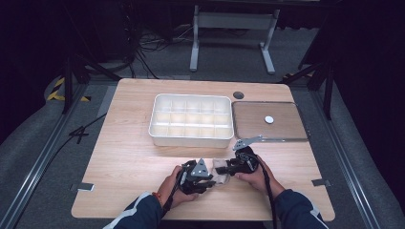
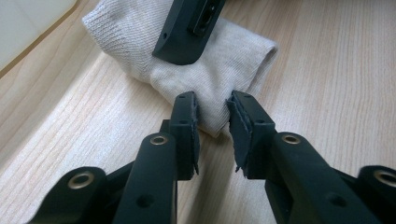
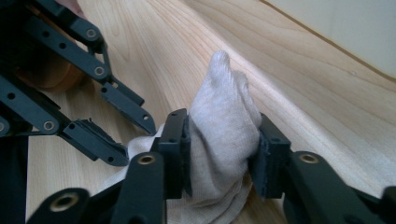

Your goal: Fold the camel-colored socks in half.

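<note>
Partly hidden under both hands in the high view, the beige knitted cloth (image 1: 220,170) shows as just a pale scrap between the two tools, at the near middle of the light wooden desk (image 1: 124,157). Its full outline is hard to make out there. In the left gripper view it is a soft, finely ribbed fabric bundle (image 2: 210,74), folded or rolled, lying on the wood with its far-left end cut off by the frame edge.

The right tool (image 3: 223,154) has its pads pressed on a bunched fold of the cloth (image 3: 224,126), squeezing it from both sides; the lower part of the cloth runs out of the bottom of the right gripper view. The left tool (image 2: 212,119) stands a little open, its tips at the near corner of the cloth, not pinching it.

Beyond them sits a white plastic tray with many compartments (image 1: 191,138), and to its right a flat brown square board (image 1: 286,129) carrying a small white disc (image 1: 269,119). No readable writing appears anywhere.
</note>
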Motion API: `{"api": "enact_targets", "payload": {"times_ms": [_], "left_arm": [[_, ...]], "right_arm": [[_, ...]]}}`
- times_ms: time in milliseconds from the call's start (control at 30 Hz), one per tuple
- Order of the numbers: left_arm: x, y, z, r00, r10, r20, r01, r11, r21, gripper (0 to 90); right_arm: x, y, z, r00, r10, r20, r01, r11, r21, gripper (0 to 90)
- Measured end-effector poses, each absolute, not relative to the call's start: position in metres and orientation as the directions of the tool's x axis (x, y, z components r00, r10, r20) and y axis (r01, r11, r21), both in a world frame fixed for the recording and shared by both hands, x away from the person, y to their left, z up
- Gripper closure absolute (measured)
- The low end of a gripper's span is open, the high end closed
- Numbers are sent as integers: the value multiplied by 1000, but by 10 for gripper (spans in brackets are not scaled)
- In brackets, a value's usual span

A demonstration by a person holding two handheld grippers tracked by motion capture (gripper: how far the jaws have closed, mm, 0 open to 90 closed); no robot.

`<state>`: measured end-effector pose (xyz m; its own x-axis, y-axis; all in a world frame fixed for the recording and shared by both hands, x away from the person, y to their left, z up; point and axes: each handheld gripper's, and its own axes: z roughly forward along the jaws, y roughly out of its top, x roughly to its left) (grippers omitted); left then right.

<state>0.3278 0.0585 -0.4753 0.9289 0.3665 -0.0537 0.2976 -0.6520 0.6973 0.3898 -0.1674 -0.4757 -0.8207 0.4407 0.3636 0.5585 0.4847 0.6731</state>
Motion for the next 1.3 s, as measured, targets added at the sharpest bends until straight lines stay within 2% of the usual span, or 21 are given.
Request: {"api": "enact_targets", "payload": {"times_ms": [100,233,267,300,367,433,467,533,600,700,833,900,1300], "left_arm": [[328,60,-475,928,370,-45,297,-661,689,673],[327,67,-471,923,384,-10,290,-680,673,506],[327,71,-469,917,398,0,297,-684,666,506],[327,74,-468,916,401,6,297,-687,663,467],[327,89,-462,904,428,6,317,-679,663,373],[326,97,-460,898,440,1,326,-666,671,343],[325,104,-458,893,451,-8,337,-655,677,265],[324,117,-456,896,443,-35,346,-645,681,260],[322,134,-456,892,449,-42,357,-645,676,199],[320,161,-459,864,503,-32,389,-626,676,196],[320,176,-463,847,532,6,400,-645,651,194],[318,190,-471,815,577,53,432,-666,608,202],[312,221,-480,789,614,-13,464,-582,668,151]], "right_arm": [[388,-167,-475,-828,436,351,546,489,680,668],[383,-167,-472,-844,434,316,517,497,697,683],[382,-167,-471,-851,430,300,501,501,706,686],[380,-168,-469,-856,429,289,491,500,713,689],[377,-170,-465,-866,429,258,466,503,728,692],[376,-171,-463,-865,432,253,464,499,732,692],[375,-174,-460,-867,440,234,452,497,741,693],[375,-175,-459,-866,446,226,448,493,746,692],[374,-177,-457,-865,456,209,440,491,752,692],[373,-179,-455,-869,460,182,422,496,759,693],[371,-179,-453,-872,464,155,405,506,762,692],[370,-179,-452,-878,457,145,393,514,762,692],[372,-194,-439,-874,476,100,361,498,788,692]]}}
